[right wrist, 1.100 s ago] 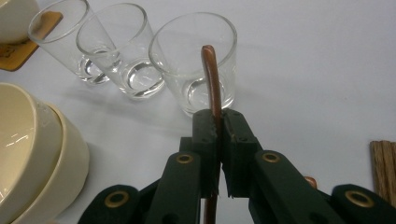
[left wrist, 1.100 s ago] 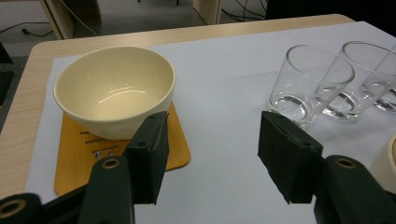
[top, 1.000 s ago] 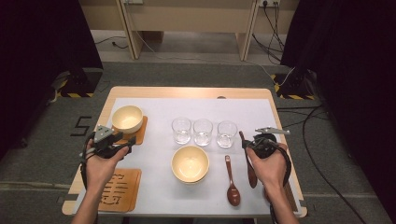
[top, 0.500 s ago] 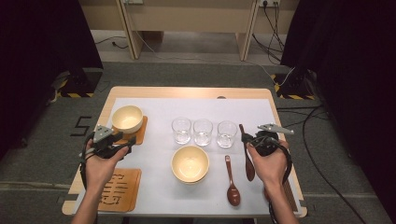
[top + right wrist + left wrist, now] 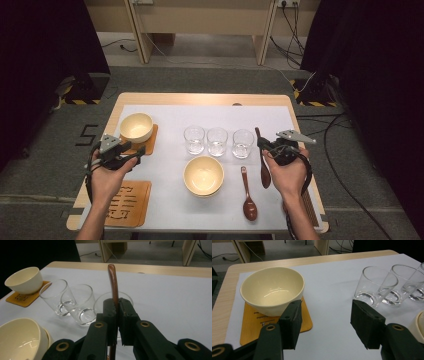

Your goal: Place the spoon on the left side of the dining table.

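Observation:
My right gripper (image 5: 264,145) is shut on the handle of a brown wooden spoon (image 5: 265,176), at the right of the table beside the glasses. In the right gripper view the spoon's handle (image 5: 113,281) rises out of the closed jaws of that gripper (image 5: 117,308). My left gripper (image 5: 136,152) stands open just in front of a cream bowl (image 5: 136,126) on an orange coaster (image 5: 150,140). In the left gripper view nothing lies between the pads of the left gripper (image 5: 325,320), and the bowl (image 5: 272,288) sits beyond the left jaw.
Three clear glasses (image 5: 217,141) stand in a row mid-table. A stack of cream bowls (image 5: 203,175) sits in front of them. A second wooden spoon (image 5: 248,200) lies beside it. Another orange coaster (image 5: 127,202) lies at the front left. The white mat (image 5: 170,210) covers the table.
The right gripper has shifted the spoon slightly toward the far side of the table. The left gripper has stayed where it was.

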A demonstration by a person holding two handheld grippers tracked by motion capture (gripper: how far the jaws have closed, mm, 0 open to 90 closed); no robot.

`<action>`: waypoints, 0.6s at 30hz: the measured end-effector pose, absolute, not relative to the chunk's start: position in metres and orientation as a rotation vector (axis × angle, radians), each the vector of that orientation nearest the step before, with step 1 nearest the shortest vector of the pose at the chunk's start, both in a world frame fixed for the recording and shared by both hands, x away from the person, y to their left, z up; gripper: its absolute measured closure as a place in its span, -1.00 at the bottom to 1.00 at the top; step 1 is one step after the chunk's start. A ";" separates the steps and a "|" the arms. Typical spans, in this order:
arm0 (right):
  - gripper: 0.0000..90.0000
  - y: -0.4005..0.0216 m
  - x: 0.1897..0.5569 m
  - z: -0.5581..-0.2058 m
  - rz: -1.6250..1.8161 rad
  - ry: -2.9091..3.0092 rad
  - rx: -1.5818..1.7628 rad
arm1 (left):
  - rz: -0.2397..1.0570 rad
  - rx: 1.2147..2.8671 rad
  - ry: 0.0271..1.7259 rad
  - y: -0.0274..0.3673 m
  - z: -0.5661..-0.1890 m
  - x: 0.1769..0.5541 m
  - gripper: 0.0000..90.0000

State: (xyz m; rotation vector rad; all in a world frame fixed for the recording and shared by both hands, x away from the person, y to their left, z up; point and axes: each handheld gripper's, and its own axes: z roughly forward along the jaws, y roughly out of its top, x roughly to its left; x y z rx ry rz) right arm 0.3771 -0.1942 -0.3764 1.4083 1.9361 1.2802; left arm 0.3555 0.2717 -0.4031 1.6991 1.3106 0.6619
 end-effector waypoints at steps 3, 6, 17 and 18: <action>0.89 -0.193 0.378 -0.375 1.298 1.921 1.387 | 0.662 1.698 1.310 0.272 -0.403 0.355 -0.07; 0.89 -0.193 0.378 -0.374 1.311 1.914 1.375 | 0.663 1.696 1.310 0.272 -0.403 0.355 -0.07; 0.89 -0.190 0.379 -0.369 1.357 1.876 1.333 | 0.662 1.695 1.308 0.272 -0.403 0.354 -0.08; 0.89 -0.189 0.379 -0.368 1.360 1.869 1.315 | 0.663 1.695 1.307 0.272 -0.402 0.354 -0.08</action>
